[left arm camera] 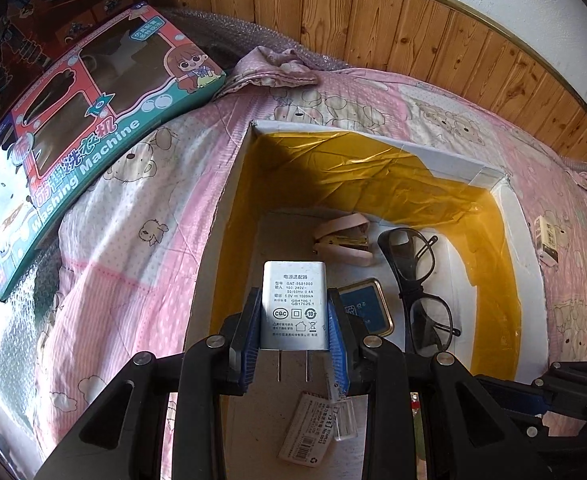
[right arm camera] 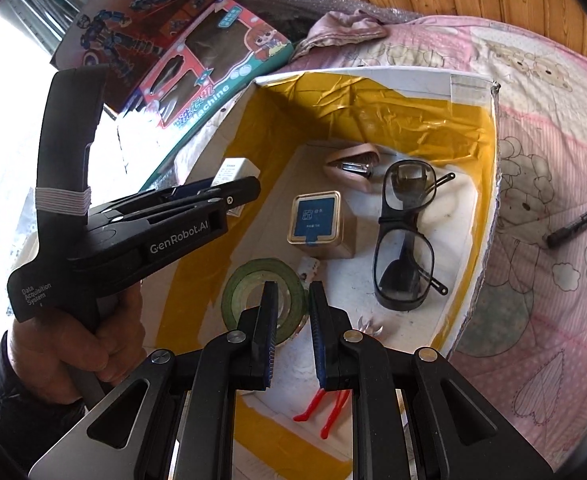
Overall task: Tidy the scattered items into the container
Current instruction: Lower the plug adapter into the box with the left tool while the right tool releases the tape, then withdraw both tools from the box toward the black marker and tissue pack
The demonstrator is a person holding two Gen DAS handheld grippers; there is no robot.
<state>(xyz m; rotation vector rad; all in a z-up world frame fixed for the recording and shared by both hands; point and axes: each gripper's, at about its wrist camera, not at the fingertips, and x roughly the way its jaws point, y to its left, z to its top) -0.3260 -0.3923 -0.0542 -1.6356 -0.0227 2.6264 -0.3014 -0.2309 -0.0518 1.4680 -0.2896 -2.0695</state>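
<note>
My left gripper [left arm camera: 293, 294] is shut on a white power adapter [left arm camera: 293, 304], held prongs back above the near left part of the open cardboard box [left arm camera: 453, 160] lined with yellow tape. Inside lie a pink stapler [left arm camera: 343, 240], black glasses [left arm camera: 417, 284], a blue-lidded tin [left arm camera: 363, 308] and a staples packet [left arm camera: 305, 432]. The right wrist view shows the box [right arm camera: 373, 74] with a green tape roll [right arm camera: 265, 292] and red-handled pliers [right arm camera: 325, 408] too. My right gripper [right arm camera: 293, 286] hovers open over the tape roll, nothing between its fingers. A black marker [right arm camera: 581, 220] and an eraser [left arm camera: 547, 240] lie outside on the bedspread.
The box rests on a pink cartoon bedspread [left arm camera: 133, 240]. A toy washing machine carton [left arm camera: 93, 120] and a darker toy carton [right arm camera: 141, 12] lean at the back left. Wood panelling [left arm camera: 413, 20] runs behind. A person's hand [right arm camera: 73, 344] grips the left gripper's handle.
</note>
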